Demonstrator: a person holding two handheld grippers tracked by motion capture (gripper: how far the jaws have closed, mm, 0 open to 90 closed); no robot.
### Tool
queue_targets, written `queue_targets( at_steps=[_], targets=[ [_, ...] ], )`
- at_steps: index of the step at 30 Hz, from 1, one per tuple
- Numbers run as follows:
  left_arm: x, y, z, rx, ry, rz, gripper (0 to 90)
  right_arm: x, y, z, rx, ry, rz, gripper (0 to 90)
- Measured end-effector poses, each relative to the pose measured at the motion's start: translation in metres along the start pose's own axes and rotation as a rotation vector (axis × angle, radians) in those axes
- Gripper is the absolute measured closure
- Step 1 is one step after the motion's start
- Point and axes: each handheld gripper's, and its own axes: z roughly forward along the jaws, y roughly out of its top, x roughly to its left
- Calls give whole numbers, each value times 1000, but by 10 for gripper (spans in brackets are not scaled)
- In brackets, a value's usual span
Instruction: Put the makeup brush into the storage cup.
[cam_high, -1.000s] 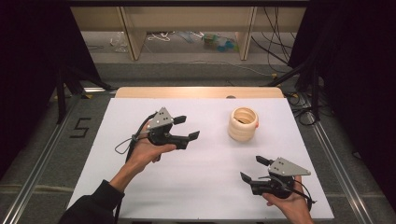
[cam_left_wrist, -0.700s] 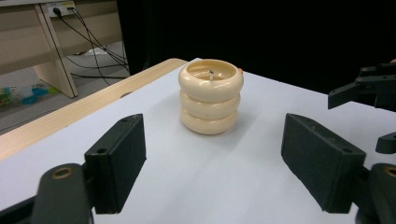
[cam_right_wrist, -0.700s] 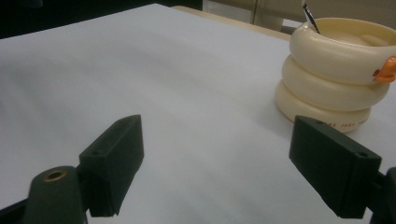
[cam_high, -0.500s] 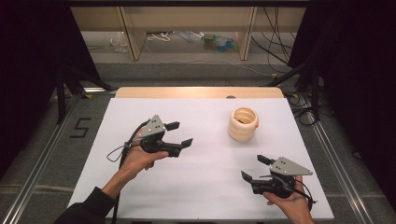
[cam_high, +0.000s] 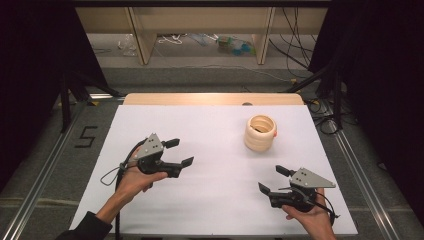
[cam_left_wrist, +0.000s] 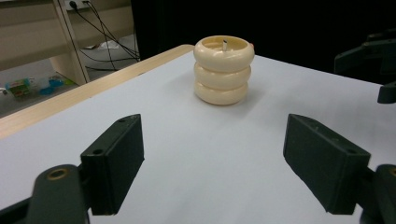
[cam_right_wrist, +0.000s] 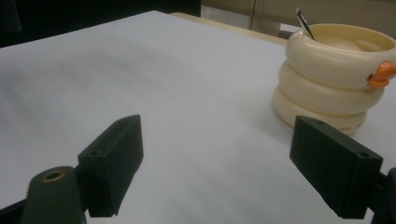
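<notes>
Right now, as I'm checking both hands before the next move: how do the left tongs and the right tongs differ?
The left tongs sit at the table's left, farther up the white table than the right tongs, which sit near its front right edge. The left tongs point rightward toward the cream ringed cup; the right tongs point leftward, with the cup beyond them. The left jaws have just been opening. Both stand open with nothing between them.

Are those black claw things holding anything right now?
No. The left hand-held gripper and right hand-held gripper both stand open with nothing between them; the cream ringed plastic pot sits apart on the white table.
</notes>
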Motion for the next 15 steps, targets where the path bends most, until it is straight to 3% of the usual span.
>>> queue_targets(
  at_steps=[6, 7, 9, 15],
  targets=[
    [-3, -8, -10, -13, 4, 14, 204, 0, 0, 0, -2, 6, 6, 186],
    [-5, -9, -11, -18, 1, 3, 204, 0, -1, 3, -35, 22, 15, 185],
    [-6, -10, -14, -27, 3, 18, 204, 0, 1, -1, -11, 10, 14, 186],
    [-10, -17, -19, -39, -1, 24, 204, -1, 0, -1, -41, 7, 24, 185]
  ],
)
